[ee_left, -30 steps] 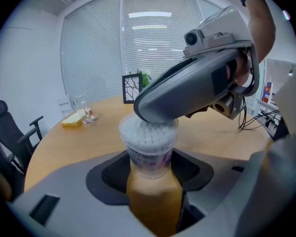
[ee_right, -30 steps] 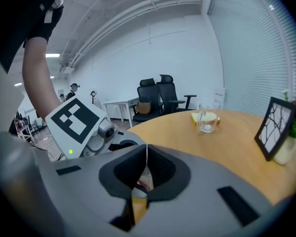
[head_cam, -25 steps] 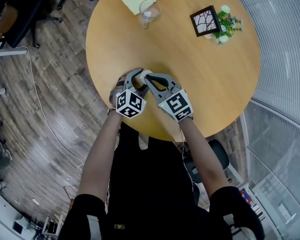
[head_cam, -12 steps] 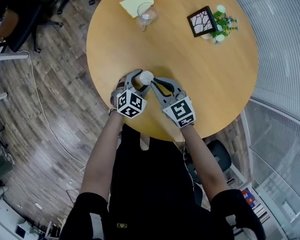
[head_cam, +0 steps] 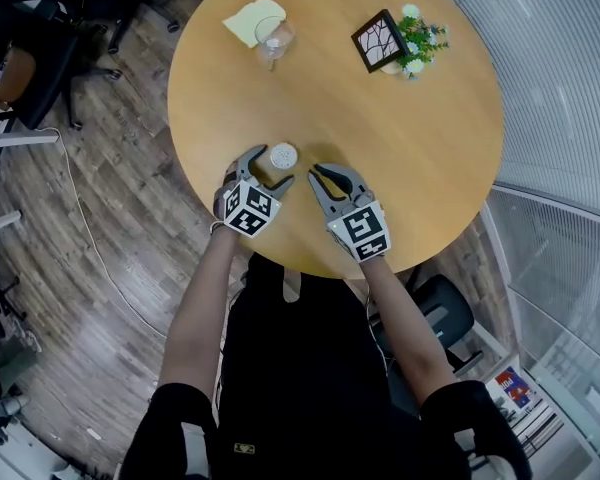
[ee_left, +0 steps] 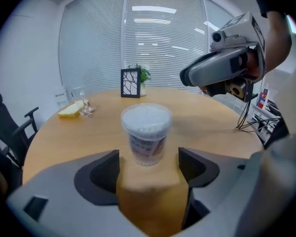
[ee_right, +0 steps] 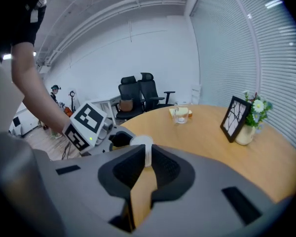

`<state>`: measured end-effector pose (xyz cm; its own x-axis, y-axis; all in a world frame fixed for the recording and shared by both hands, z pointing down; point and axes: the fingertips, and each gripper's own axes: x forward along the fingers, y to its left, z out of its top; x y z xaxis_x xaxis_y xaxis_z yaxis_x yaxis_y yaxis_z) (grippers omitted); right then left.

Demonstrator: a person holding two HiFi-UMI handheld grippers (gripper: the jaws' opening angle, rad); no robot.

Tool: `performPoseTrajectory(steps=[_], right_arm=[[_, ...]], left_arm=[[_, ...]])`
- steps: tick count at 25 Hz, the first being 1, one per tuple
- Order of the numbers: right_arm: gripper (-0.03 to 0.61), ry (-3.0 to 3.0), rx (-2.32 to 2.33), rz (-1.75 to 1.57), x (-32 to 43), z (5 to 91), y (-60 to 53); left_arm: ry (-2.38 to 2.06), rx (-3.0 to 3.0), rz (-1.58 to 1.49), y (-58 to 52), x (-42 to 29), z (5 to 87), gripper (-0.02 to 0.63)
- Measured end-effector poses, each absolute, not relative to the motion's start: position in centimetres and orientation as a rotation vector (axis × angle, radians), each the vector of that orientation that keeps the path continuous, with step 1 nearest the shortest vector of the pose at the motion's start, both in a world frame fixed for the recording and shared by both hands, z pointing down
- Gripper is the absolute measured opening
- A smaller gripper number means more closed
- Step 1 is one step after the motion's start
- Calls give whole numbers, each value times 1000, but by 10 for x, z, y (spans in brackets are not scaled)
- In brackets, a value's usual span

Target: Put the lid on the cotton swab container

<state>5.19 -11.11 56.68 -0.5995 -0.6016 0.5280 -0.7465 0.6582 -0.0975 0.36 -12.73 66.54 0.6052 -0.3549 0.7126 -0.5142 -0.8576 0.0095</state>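
Note:
The cotton swab container stands upright on the round wooden table, its translucent lid sitting on top. My left gripper is just behind it, its jaws opening; the container stands free a little beyond the fingertips, touching neither pad. My right gripper is apart from it to the right, jaws together with nothing between them. In the right gripper view the container peeks out past the jaw tips, beside the left gripper's marker cube.
At the table's far side stand a drinking glass next to a yellow cloth, and a black picture frame with a small potted plant. The table's near edge runs just under both grippers. Office chairs stand at the left.
The left gripper has let go of the container and opened wide. Both grippers have drawn back toward the person, the right one moving away to the right; the container stays standing.

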Motion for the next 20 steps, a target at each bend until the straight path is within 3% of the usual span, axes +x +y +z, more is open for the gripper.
performPoseTrajectory(steps=[9,12,14,17,20], right_arm=[[12,-2388,1090,497,65,554,-72],[12,-2405,1099,473,57,540,-59],[11,-2416,1102,447,52,530,-49],[11,-2424,1094,421,45,518,-32],[11,-2435,1107,440,41,509,-16]], left_arm=[[-861,2559,983,-98,-50,623,331],[-893,2555,890,-89,-58,605,264],[-852,2568,826,-76,-56,590,168],[-797,2607,752,-54,-54,563,82],[-836,2602,659,-41,-61,536,27]])
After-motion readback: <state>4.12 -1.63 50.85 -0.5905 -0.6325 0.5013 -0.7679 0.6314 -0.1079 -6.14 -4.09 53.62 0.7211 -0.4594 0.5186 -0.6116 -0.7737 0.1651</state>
